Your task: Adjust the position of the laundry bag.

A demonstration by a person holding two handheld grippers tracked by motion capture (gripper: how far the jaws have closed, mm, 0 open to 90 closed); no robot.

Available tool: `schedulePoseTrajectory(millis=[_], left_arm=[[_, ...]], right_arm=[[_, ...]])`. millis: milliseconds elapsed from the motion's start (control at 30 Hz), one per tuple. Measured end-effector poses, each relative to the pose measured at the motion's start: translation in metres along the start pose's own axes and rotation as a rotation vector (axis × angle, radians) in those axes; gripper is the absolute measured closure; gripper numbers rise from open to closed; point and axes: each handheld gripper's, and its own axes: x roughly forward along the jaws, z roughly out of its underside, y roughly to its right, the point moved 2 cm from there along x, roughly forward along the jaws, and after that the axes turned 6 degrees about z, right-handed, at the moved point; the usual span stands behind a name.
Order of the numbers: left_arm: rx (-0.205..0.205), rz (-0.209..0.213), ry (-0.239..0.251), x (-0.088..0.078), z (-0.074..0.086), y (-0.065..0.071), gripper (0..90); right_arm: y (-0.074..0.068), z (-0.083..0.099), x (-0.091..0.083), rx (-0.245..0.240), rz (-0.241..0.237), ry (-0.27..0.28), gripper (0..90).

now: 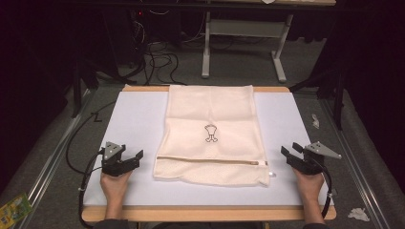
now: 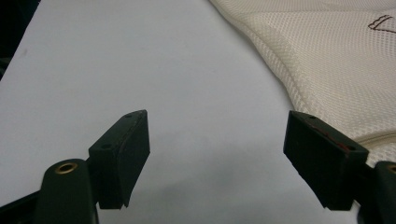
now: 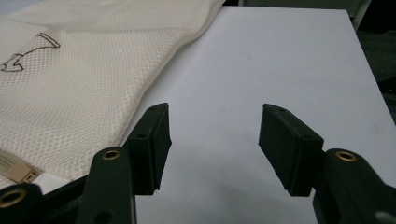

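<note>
White bench top (image 1: pixel 133 119) with a cream mesh laundry bag (image 1: pixel 210 133) lying flat in the middle, zipper (image 1: pixel 207 161) near the front edge. Left tongs (image 1: pixel 125 161) and right tongs (image 1: pixel 297 160) both gaping, empty, either side of it — I'd pinch the near corners evenly, not the zipper pull.

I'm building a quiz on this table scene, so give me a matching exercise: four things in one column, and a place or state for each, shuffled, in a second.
Things:
1. mesh bag
2. zipper
3. left gripper
4. right gripper

Places or states:
A. open, at the bag's right side
B. lies flat in the middle of the white board
C. open, at the bag's left side
D. runs across the bag near its front edge

Pairs: 1-B, 2-D, 3-C, 4-A
</note>
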Motion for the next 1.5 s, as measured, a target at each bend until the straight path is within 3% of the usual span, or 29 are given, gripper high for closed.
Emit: schedulePoseTrajectory(millis=[333, 567, 833, 967, 1167, 1500], left_arm=[[-0.011, -0.006, -0.005, 0.001, -0.0002, -0.0009, 21.7], [-0.011, -0.007, -0.007, 0.0011, -0.0001, -0.0008, 21.3], [-0.01, -0.01, -0.008, 0.0009, -0.0003, -0.0008, 21.0], [-0.012, -0.001, -0.013, 0.0013, -0.0009, -0.0014, 23.0], [-0.017, 0.0, -0.04, 0.0035, -0.0021, -0.0025, 23.2], [-0.027, 0.03, -0.025, 0.0, -0.0057, -0.0018, 24.4]], right_arm=[[0.0, 0.0001, 0.0, 0.0, -0.001, -0.001, 44.4], [0.0044, 0.0004, -0.0016, 0.051, -0.002, 0.016, 43.3], [0.0048, 0.0005, -0.002, 0.049, -0.008, 0.021, 43.9], [0.0072, 0.0004, -0.0034, 0.074, -0.021, 0.036, 45.1], [0.0065, -0.0003, -0.0036, 0.066, -0.012, 0.034, 45.8], [0.0044, -0.0027, -0.005, 0.047, -0.018, 0.026, 48.2]])
